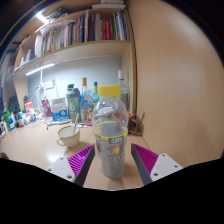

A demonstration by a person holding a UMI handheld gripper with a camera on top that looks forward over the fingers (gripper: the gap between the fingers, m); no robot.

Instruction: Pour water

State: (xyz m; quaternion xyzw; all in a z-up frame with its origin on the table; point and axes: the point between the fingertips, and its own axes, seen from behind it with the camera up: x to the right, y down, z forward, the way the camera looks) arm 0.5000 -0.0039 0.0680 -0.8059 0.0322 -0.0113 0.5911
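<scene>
A clear plastic water bottle (111,135) with a yellow cap and a yellow-grey label stands upright on the wooden desk (40,150). It is partly filled with water. My gripper (112,160) is low at the bottle's lower half, and the bottle stands between the two magenta pads (82,158). The left pad's tip is right at the bottle's side; a thin gap shows at the right pad. The gripper is open. The bottle's base is partly hidden between the fingers.
A white cup (68,134) sits on the desk just left of the bottle. Further back stand several bottles and cartons (78,102) against the wall. A shelf of books (85,30) hangs above. A plain wall (175,80) closes the right side.
</scene>
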